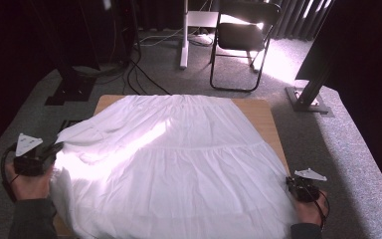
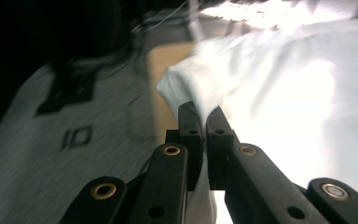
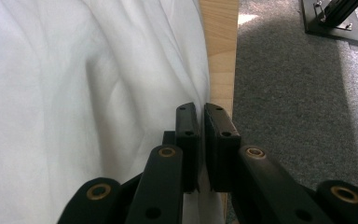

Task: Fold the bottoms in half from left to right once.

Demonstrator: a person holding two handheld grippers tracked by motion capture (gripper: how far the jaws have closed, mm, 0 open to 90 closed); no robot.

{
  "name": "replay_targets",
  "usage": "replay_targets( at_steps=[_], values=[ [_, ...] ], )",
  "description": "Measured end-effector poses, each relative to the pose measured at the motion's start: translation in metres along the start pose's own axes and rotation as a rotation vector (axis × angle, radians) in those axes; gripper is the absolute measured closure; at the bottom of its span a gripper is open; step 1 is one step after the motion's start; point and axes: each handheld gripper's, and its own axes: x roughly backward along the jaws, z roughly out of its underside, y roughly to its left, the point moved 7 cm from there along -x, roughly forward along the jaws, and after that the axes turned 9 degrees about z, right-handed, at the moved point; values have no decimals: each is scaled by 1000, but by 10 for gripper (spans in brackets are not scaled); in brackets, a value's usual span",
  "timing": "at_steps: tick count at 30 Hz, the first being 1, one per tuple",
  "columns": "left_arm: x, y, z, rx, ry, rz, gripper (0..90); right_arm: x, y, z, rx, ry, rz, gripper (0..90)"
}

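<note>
A large white tiered cloth [image 1: 174,159] lies spread over a wooden table [image 1: 261,117], draping past its near edge. My left gripper [image 1: 54,148] sits at the cloth's left edge, jaws shut with a fold of the white cloth [image 2: 261,88] pinched between them at the left gripper [image 2: 204,112]. My right gripper [image 1: 291,181] is at the cloth's right near edge. In the right gripper view the right gripper [image 3: 200,108] is shut on the hem of the cloth [image 3: 74,93], right beside the table edge [image 3: 221,60].
A black folding chair [image 1: 241,37] stands on the grey carpet beyond the table. A white stand leg [image 1: 184,35] and cables [image 1: 139,74] lie at the back left. Black metal posts with base plates [image 1: 308,97] stand right and left of the table.
</note>
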Motion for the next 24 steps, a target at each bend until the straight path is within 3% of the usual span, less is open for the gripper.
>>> replay_targets(
  at_steps=[2, 5, 10, 12, 15, 17, 20, 23, 24],
  values=[
    [-4, -26, -19, -36, -28, 70, 888, 0, 0, 0, -1, -1, 0, 842],
    [-16, -74, -47, -122, -55, 188, 888, 0, 0, 0, 0, -1, -1, 842],
    [-49, -177, -85, -288, -80, 383, 888, 0, 1, 0, 3, -2, 4, 844],
    [-68, -218, -90, -297, -78, 510, 888, 0, 1, 0, 5, -3, 5, 845],
    [-96, -278, -80, -294, -41, 678, 891, 0, 1, 0, 11, -1, 11, 845],
    [-112, -312, -64, -307, -2, 763, 891, 0, 2, 0, 13, -1, 12, 846],
    [-136, -347, -34, -345, 71, 809, 891, 0, 2, -1, 15, 3, 16, 848],
    [-160, -358, -10, -324, 139, 819, 863, 1, 4, -3, 24, 15, 36, 780],
    [-164, -359, -5, -327, 156, 812, 755, 3, 6, -6, 29, 7, 53, 697]
  ],
)
